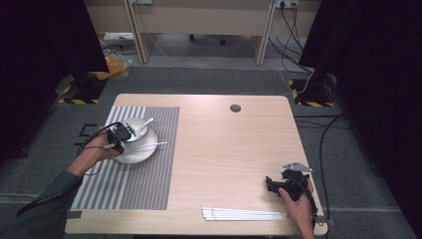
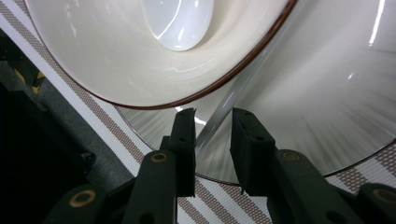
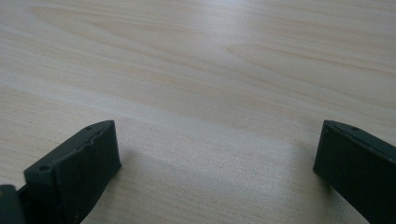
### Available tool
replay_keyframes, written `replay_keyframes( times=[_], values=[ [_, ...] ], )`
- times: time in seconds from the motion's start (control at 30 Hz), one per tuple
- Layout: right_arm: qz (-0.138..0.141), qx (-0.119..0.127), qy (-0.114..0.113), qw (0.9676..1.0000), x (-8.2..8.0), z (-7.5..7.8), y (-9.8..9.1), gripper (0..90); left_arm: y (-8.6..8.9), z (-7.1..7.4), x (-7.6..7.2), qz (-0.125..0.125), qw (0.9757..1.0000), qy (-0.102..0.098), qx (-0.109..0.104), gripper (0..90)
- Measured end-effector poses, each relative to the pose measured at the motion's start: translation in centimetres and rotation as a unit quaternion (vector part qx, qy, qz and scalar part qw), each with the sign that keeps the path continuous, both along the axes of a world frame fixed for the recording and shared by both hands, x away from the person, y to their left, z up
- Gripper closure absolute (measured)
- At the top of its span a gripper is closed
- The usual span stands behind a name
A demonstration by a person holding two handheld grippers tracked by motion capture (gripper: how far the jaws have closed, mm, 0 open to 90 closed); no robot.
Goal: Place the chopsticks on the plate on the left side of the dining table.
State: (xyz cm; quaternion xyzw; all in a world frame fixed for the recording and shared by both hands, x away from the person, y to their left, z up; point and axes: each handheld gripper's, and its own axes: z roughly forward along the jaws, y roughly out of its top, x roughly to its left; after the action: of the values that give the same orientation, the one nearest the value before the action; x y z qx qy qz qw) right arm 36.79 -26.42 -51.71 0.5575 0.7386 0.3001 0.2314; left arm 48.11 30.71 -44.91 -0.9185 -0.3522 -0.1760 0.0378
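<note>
My left gripper (image 2: 212, 116) hangs over the plate (image 2: 327, 93), jaws slightly apart, straddling but not pinching the thin rod (image 2: 219, 114) lying beside the bowl (image 2: 116, 60). I'd lift straight up, avoiding the bowl rim. Right gripper (image 3: 215, 144) wide apart over the bare desk (image 3: 210, 56).

One bowl (image 1: 135, 128), one plate (image 1: 137, 149), one spoon (image 1: 145, 126), one striped placemat (image 1: 134, 184), several white chopsticks (image 1: 244, 214).
</note>
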Motion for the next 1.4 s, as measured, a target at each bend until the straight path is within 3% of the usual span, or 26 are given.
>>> replay_keyframes(
  times=[0.6, 0.8, 0.93, 1.13, 1.17, 1.4],
  values=[
    [0.0, 0.0, 0.001, 1.0, 0.0, 0.0, 0.0, 0.3, 0.3, 0.0, 0.4, 0.013, 0.9999, -0.003, -0.003, 67.7],
    [0.0, 0.0, 0.001, 1.0, 0.0, 0.0, 0.0, 0.3, 0.7, 0.1, 0.4, 0.019, 0.9997, 0.0, -0.015, 64.9],
    [0.0, 0.0, 0.001, 1.0, 0.0, 0.0, 0.0, 0.3, 0.5, 0.6, -0.2, 0.021, 0.9994, -0.002, -0.026, 61.9],
    [0.0, 0.0, 0.0, 1.0, 0.0, 0.0, 0.0, 0.3, -0.7, 1.3, -1.7, -0.001, 0.9987, -0.002, -0.051, 59.9],
    [0.0, 0.0, 0.001, 1.0, 0.0, 0.0, 0.0, 0.3, -1.4, 1.6, -2.3, -0.008, 0.9975, 0.002, -0.07, 59.7],
    [0.001, 0.0, 0.001, 1.0, 0.0, 0.0, 0.0, 0.3, -3.4, 1.9, -3.3, -0.033, 0.9948, 0.005, -0.096, 58.5]
  ],
)
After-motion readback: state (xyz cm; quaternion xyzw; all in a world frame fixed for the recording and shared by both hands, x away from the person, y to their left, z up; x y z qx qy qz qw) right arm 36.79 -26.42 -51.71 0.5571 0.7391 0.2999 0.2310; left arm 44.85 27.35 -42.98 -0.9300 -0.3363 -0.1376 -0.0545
